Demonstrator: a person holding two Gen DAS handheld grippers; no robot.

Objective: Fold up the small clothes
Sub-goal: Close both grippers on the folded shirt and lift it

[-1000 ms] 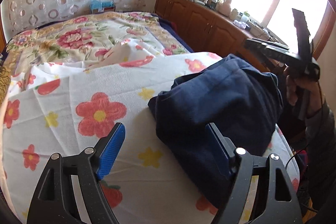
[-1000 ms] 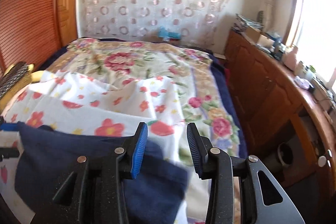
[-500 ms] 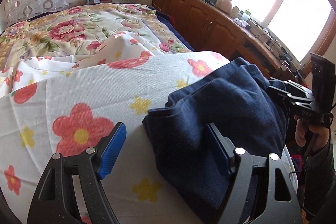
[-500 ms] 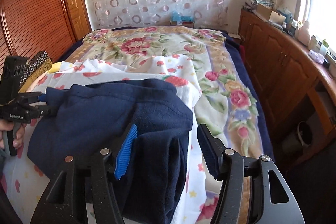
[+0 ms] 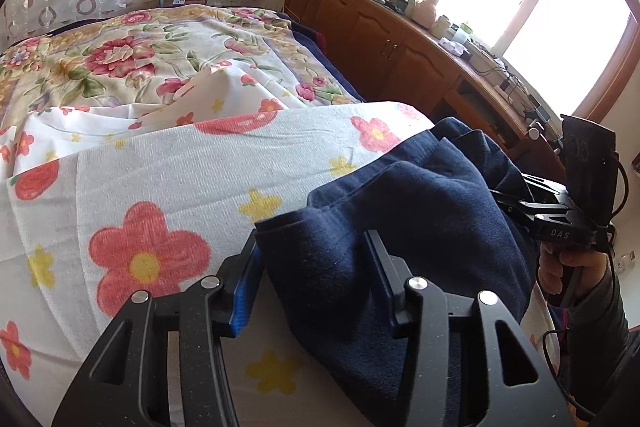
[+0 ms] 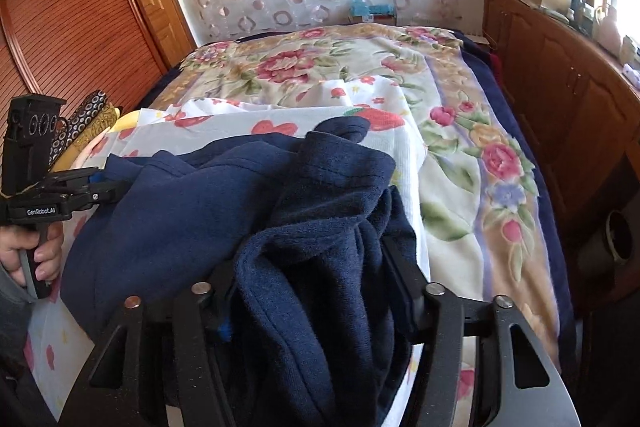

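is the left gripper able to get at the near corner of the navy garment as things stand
Probably yes, it is already there. The left gripper has just been closing, and a fold of the navy garment sits between its fingers on the flowered sheet, nothing blocking it. The right gripper holds the other end.

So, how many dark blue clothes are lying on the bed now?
1. A single navy garment lies bunched on the flowered sheet, with the left gripper and right gripper closed on its opposite ends. Another piece could be hidden inside its folds.
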